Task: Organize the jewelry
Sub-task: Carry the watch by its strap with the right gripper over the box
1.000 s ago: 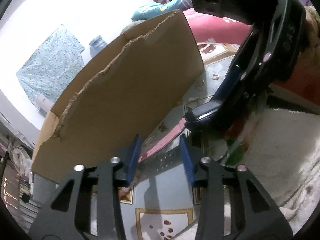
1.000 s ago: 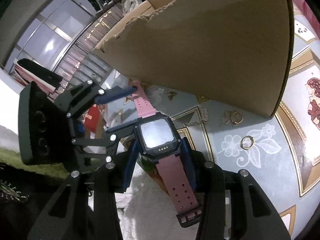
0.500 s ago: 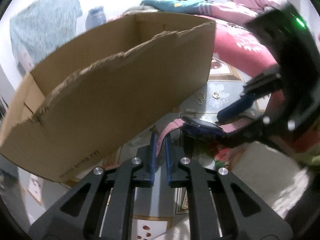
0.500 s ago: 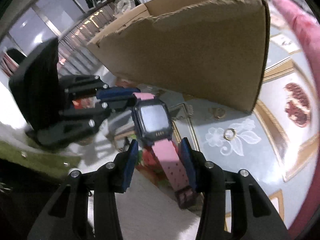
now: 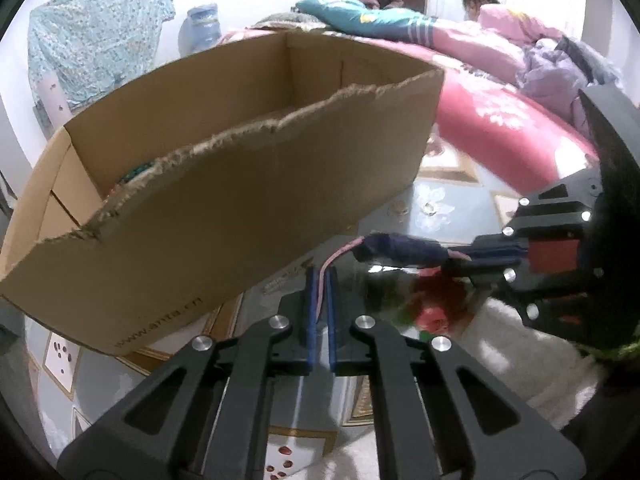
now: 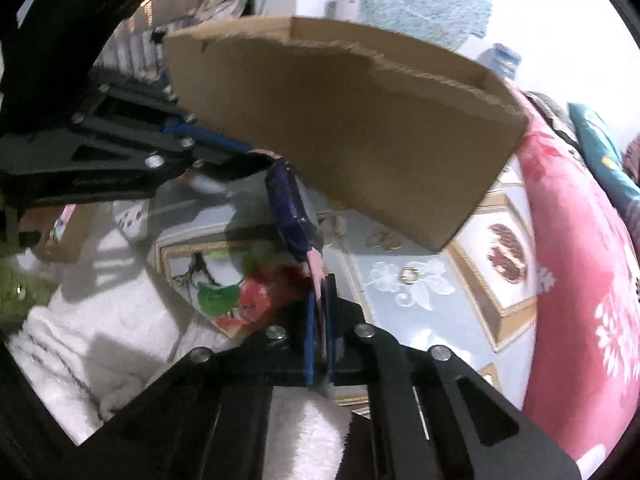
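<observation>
You're pinching one end of the watch's pink strap in your left gripper, jaws clamped nearly flat on it. Your right gripper is squeezing the other strap end the same way, so the watch is hanging between the two, above the patterned floor. Just past it the cardboard box is sitting open, "www.anta.cn" printed on its side. Gold rings are lying on the floor beside the box, and a bed is sitting further back.

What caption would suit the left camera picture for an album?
Both grippers, left and right, pinch the strap ends of a pink watch beside a torn cardboard box.
</observation>
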Tool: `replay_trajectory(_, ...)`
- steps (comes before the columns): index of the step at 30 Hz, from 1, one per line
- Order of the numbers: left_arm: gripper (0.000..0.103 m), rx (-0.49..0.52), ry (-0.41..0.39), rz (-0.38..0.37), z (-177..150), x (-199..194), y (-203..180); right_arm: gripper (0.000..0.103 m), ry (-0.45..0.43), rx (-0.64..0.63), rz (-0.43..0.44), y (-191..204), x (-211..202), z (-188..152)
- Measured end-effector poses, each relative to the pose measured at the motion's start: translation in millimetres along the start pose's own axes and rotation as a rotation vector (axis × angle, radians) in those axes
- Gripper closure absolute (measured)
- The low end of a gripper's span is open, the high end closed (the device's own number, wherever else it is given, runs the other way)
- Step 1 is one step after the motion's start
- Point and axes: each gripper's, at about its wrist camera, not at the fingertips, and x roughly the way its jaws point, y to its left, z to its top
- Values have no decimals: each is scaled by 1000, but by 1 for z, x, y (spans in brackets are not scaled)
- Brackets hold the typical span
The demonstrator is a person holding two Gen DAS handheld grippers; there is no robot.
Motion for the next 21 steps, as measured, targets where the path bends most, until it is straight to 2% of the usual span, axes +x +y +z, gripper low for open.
replay_trajectory(4, 101, 25, -49, 1, 2, -23, -8, 99, -46, 22, -1, -9, -22, 1)
replay_trajectory(8, 101, 29, -103, -3, 13, -56, -10, 99, -97, 27, 39, -10, -51, 16)
replay_trajectory(11, 101, 11, -176, -14, 27, -89, -1, 99, -155, 4, 60, -16, -70, 36)
replay_trajectory(15, 101, -9, -231, -12, 47, -109, 14, 99, -209, 8, 108, -33, -82, 70)
replay_trajectory(19, 101, -12, -242, 7, 70, -115, 32, 99, -195, 35, 203, -43, -82, 91)
replay_trajectory(21, 101, -38, -223, -5, 80, -110, 44, 99, -155, 70, 279, -58, -74, 110)
